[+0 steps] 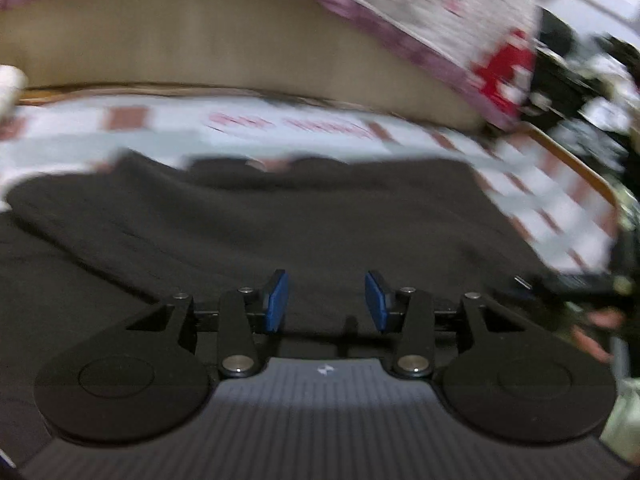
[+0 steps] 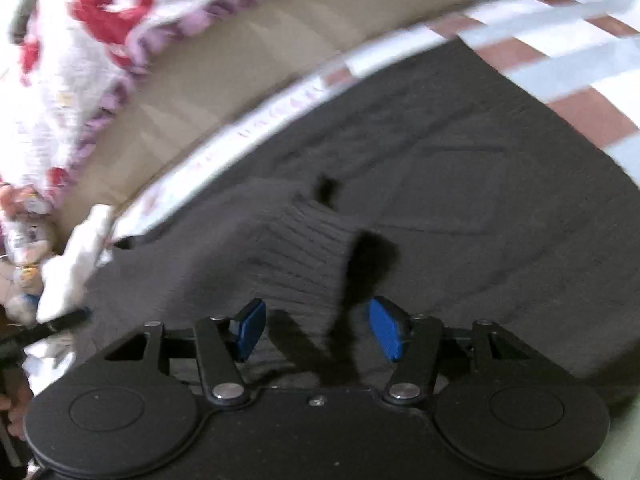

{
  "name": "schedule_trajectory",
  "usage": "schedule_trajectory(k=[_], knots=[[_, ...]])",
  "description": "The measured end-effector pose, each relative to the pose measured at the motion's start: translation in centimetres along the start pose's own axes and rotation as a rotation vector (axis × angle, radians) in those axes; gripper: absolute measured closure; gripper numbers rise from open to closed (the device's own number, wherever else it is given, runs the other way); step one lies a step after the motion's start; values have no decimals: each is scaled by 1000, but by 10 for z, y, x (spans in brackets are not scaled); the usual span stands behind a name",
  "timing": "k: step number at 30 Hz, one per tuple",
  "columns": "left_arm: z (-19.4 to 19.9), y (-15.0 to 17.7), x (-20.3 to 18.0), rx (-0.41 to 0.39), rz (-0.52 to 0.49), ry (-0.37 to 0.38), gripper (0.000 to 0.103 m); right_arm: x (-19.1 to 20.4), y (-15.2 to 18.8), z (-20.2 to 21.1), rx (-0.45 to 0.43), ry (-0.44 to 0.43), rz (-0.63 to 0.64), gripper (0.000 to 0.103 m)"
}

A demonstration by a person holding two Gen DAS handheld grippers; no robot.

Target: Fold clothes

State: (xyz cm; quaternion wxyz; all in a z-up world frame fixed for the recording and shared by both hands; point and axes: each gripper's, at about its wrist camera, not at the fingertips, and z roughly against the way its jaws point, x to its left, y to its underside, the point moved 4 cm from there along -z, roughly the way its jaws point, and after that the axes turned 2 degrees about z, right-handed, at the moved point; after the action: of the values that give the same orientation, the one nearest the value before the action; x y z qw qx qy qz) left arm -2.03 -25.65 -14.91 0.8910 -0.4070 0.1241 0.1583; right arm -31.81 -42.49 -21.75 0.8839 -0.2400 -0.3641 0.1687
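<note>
Both views are smeared with blur, but the main thing is clear enough: a dark knitted sweater [image 1: 280, 216] lies spread over a checked sheet [image 1: 160, 120] of white, pale blue and brick-red squares, filling the middle and lower part of each frame.

In the left wrist view, the left gripper [image 1: 326, 300] sits low centre with its blue pads [image 1: 276, 300] standing apart, nothing between them, just above the dark knit. At the right edge a hand [image 1: 596, 332] shows, blurred.

Over in the right wrist view, the right gripper [image 2: 318, 328] also has its jaws parted. A ribbed cuff [image 2: 308, 256] of the sweater reaches down into the gap between the blue pads [image 2: 250, 330], yet neither pad presses on it; daylight shows on both sides.

Behind the sheet runs a beige headboard [image 2: 224, 80], and a white blanket [image 2: 72, 80] with red patterns and a purple edge fills the upper left of that frame. A small plush toy [image 2: 24, 248] sits at the left edge.
</note>
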Motion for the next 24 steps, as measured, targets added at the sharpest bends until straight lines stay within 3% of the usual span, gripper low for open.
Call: schedule_trajectory(k=[1,8,13,17,20,22,23,24], knots=[[-7,4,-11,10,-37,32,62,3,-2,-2,10,-55,-6,93],[-32,22,-36,79,-143,134,61,48,-85,46,-193,-294,-3,97],[-46,37,-50,176,-197,177,57,82,-106,63,-208,-291,98,98],[-49,48,-53,234,-236,169,55,79,-88,45,-40,-115,181,98],[-33,37,-46,234,-181,216,52,55,-59,13,240,121,231,92],[-22,27,-38,220,-145,202,48,37,-42,-2,381,287,265,78],[-15,22,-30,203,-119,183,47,31,-37,-6,415,353,276,77],[-9,15,-18,178,-81,158,45,30,-39,-5,393,371,272,76]])
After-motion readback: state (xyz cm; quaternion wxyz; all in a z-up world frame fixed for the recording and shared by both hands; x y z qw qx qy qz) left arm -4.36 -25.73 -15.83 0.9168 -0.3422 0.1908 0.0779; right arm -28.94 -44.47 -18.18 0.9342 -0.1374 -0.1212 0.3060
